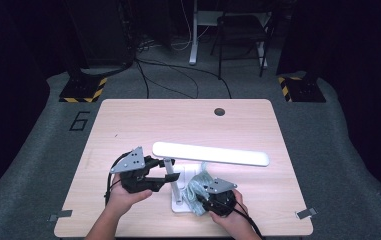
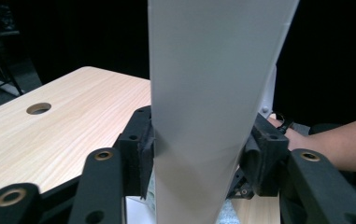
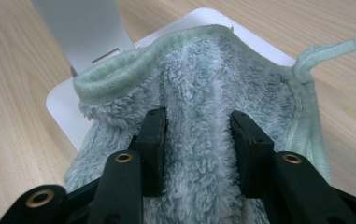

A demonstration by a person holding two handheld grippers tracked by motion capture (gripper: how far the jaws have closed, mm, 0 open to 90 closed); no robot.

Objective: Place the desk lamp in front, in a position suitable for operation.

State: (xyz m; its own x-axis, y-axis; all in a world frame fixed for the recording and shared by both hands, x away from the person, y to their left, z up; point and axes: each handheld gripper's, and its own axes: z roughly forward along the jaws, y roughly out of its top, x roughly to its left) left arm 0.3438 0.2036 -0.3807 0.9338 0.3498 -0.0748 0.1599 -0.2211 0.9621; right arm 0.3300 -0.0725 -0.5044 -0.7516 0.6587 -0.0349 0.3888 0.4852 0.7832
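lab or recording studio: dark room, grey carpet (image 1: 38, 150), wooden table (image 1: 128, 120) with cable hole (image 1: 220, 111), stand bases with hazard stripes (image 1: 83, 90), floor cables (image 1: 178, 75), chair (image 1: 240, 35), floor number "6" (image 1: 80, 120).

A white lamp (image 1: 178, 202) stands near the front edge of the table (image 1: 128, 120), its long head (image 1: 210, 153) lying level across the middle. The left gripper (image 1: 165, 177) closes on the lamp's stem (image 1: 172, 175). The right gripper (image 1: 205, 197) presses a pale green cloth (image 1: 198, 187) on the base; its jaws seem parted, though they are hard to make out.
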